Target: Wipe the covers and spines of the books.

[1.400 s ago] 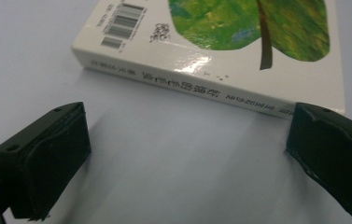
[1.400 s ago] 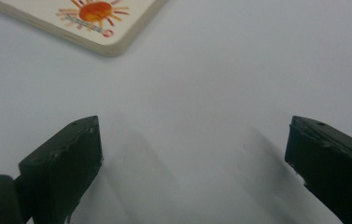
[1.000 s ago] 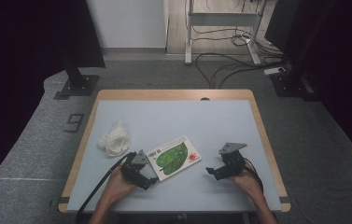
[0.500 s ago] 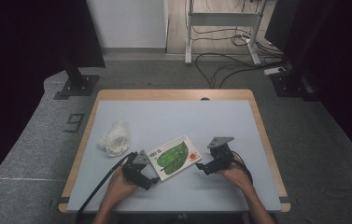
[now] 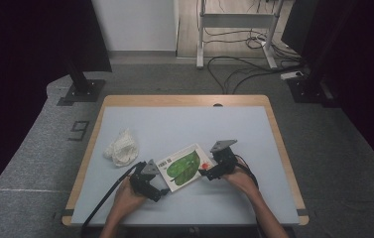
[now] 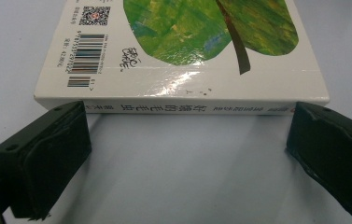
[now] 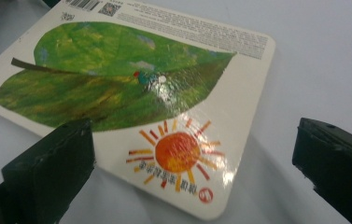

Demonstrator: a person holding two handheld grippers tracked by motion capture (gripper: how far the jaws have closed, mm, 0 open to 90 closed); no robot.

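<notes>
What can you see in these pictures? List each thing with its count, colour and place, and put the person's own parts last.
book: one, white cover with green leaf and orange sun, flat on the table between the grippers
crumpled cloth: one, white, left part of the table
table: one, pale blue top with wooden rim
left gripper: one, black, open, at the book's spine
right gripper: one, black, open, at the book's sun corner
hands: two, near edge of the table

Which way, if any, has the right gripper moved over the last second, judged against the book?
Yes. In the high view the right gripper has moved left, from out near the table's right edge to the book, its jaws open at the book's right end.
</notes>
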